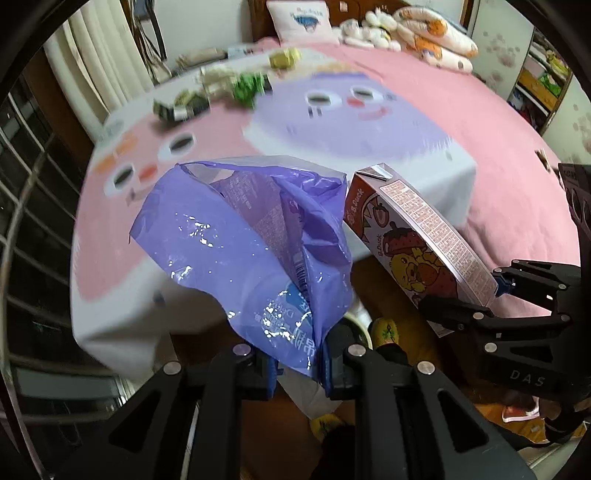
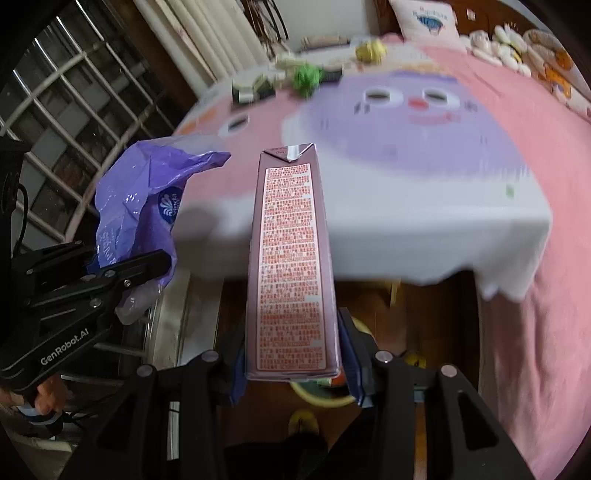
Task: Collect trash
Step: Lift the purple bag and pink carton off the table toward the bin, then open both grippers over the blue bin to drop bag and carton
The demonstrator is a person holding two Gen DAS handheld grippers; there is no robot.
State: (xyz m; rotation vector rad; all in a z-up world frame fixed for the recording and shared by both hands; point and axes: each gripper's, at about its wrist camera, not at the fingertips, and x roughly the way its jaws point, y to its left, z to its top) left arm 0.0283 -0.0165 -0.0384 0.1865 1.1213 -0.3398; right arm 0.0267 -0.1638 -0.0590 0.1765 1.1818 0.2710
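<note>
Bedroom; a bed (image 1: 461, 122) under a pink cover with a large purple cartoon face, seen from its foot over a brown floor; motion blur over the far parts.

Nearest, left tool (image 1: 299, 363): jaws narrow, pinched on the lower end of a crumpled purple plastic bag (image 1: 236, 236), which stands up from the jaws with its mouth open at the top, clear of the bed.

Beside it, right tool (image 2: 293, 373): jaws partly apart, clamped on the base of a pinkish carton (image 2: 291, 258) with red small print and a strawberry-and-duck picture; the carton juts forward over the foot of the bed, just right of the bag.

Farther, on the cover near the bed's left edge: a loose row of scraps (image 1: 218, 88), green, yellow and dark, too blurred to name.

Farthest: a pillow (image 1: 299, 18) and soft toys (image 1: 406, 29) at the headboard; curtains (image 1: 103, 48) to the left.
</note>
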